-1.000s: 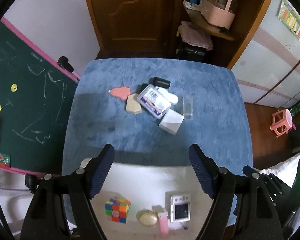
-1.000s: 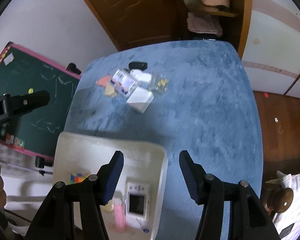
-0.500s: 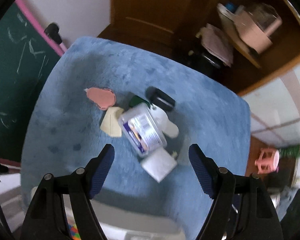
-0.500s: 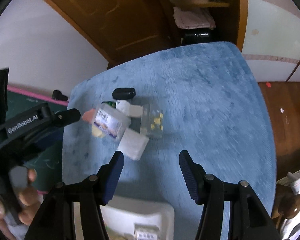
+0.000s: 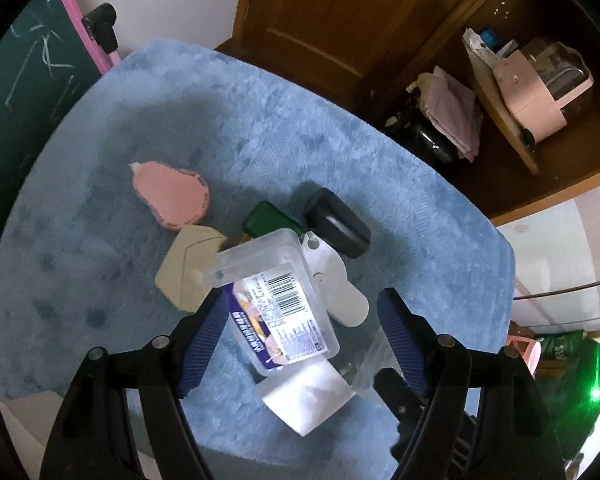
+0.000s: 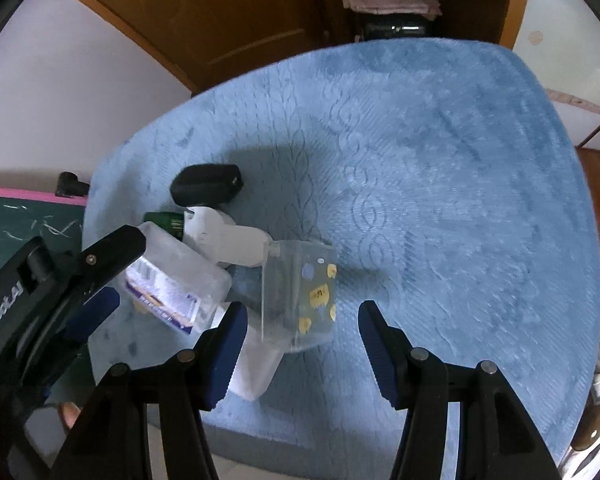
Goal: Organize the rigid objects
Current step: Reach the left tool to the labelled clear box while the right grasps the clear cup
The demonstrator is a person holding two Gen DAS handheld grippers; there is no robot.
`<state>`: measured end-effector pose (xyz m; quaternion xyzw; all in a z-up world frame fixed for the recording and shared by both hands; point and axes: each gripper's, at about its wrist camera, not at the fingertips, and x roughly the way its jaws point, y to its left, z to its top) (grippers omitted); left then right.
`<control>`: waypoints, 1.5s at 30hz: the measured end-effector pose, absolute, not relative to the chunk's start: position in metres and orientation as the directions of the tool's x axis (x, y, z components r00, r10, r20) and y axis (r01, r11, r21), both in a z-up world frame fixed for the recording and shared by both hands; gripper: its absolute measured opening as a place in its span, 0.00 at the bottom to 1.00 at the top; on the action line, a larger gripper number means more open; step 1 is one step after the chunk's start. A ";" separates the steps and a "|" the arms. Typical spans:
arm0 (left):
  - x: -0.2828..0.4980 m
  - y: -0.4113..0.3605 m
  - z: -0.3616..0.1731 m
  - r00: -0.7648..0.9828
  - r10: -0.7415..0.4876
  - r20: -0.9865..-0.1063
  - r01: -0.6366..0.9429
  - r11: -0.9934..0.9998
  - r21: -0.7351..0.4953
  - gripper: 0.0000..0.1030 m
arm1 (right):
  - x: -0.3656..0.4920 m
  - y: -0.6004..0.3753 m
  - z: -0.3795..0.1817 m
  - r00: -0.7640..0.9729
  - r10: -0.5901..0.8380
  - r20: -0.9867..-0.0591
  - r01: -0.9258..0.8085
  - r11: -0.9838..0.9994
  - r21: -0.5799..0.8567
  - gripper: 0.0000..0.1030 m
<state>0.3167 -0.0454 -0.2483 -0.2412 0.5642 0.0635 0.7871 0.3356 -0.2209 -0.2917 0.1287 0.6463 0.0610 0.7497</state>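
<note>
**Both grippers over the pile on the blue rug**

The blue rug (image 6: 440,184) carried everything, and the pile sat toward its left edge in my right camera's view. My left gripper (image 5: 302,332) hung over the clear plastic box (image 5: 278,304) with the barcode label, fingers spread to either side of it, not pressing. My right gripper (image 6: 302,344) hung over the clear cup (image 6: 300,296) with yellow and blue dots, which lay on its side; those fingers were spread too, with nothing pinched. The box lay on top of a white block (image 5: 310,394) at the near end of the pile. A white bottle (image 5: 334,280) lay beside the box, touching the cup's rim. A beige card (image 5: 190,268) touched the box's other side. Beyond it lay a pink pear-shaped piece (image 5: 172,194). A black case (image 6: 206,189) sat farthest, with a small green thing (image 5: 268,220) just beside it.
</note>
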 end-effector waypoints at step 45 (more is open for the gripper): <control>0.321 -0.060 -0.302 0.225 -0.165 -0.960 -0.437 0.864 -0.251 0.70 | 0.357 -0.209 -0.329 0.121 0.205 -0.971 0.070 0.974 0.214 0.28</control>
